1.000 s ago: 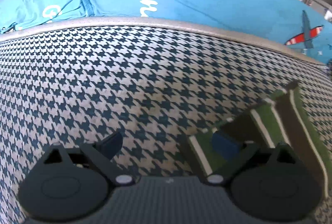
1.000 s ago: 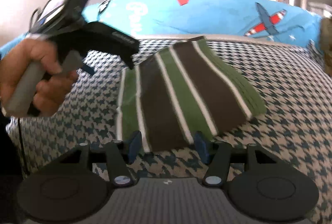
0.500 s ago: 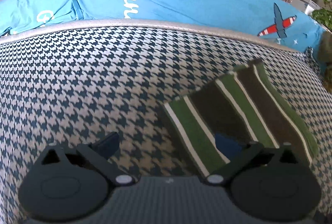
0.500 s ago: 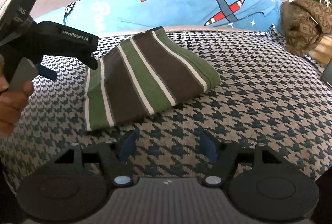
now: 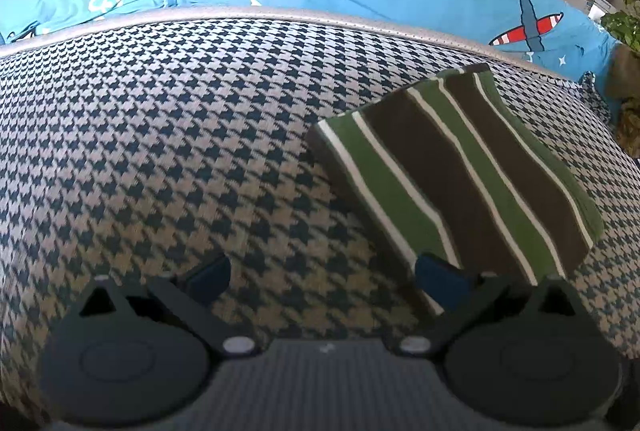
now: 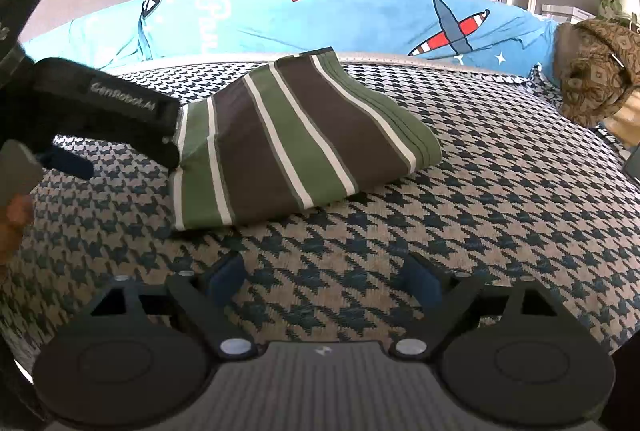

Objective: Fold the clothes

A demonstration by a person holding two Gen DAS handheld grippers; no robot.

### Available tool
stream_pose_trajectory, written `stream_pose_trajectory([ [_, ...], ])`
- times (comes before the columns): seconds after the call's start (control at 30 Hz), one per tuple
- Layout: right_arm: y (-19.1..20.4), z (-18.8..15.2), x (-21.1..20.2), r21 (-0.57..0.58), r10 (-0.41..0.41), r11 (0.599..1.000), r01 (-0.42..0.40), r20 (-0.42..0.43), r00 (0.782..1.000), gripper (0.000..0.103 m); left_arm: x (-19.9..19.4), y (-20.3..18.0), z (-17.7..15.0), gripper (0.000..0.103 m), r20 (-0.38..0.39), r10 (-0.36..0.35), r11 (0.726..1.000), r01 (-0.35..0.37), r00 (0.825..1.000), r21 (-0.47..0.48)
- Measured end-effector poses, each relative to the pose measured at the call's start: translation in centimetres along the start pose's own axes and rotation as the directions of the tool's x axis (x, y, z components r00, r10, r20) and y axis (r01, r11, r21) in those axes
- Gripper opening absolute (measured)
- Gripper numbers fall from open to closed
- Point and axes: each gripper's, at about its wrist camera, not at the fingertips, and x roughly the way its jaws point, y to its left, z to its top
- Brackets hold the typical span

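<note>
Striped garment [image 6: 292, 147] looks fully folded on houndstooth cover [image 6: 500, 191]. Both grippers, L [image 5: 320, 277] & R [image 6: 324, 281], wide open, empty. Best: lift clear w/o snagging edges.

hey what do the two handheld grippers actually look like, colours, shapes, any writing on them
Both are matte black plastic. The right gripper and the left gripper each have two angled arms tipped with dark blue pads, silver pivot screws, a round disc on either side and a ribbed grey centre plate. Seen side-on from the right wrist, the left gripper's body carries white "GenRobot.AI" lettering and a grey handle.

Houndstooth bed cover [image 6: 500, 199]; folded striped garment [image 6: 292, 143] lying on it.
</note>
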Motion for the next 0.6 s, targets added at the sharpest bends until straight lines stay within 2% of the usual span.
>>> stream_pose_trajectory([
  [0.27, -0.1, -0.1, -0.2, 0.000, 0.005, 1.000, -0.005, 0.008, 1.000, 0.090, -0.5, 0.9, -1.1, 0.103, -0.012, 0.019, 1.000, -0.019, 1.000, -0.025],
  [0.4, 0.2, -0.3, -0.4, -0.003, 0.002, 1.000, -0.002, 0.012, 1.000, 0.092, -0.5, 0.8, -1.6, 0.103, -0.018, 0.033, 0.999, -0.033, 0.999, -0.009],
  [0.47, 0.3, -0.3, -0.4, -0.006, 0.003, 1.000, -0.003, 0.008, 1.000, 0.098, -0.5, 0.7, -1.8, 0.103, -0.019, 0.045, 0.999, -0.045, 0.999, 0.010],
  [0.6, 0.3, -0.5, -0.5, -0.008, 0.002, 1.000, -0.002, 0.008, 1.000, 0.099, -0.5, 0.2, -2.3, 0.103, -0.016, 0.074, 0.996, -0.073, 0.997, 0.054],
])
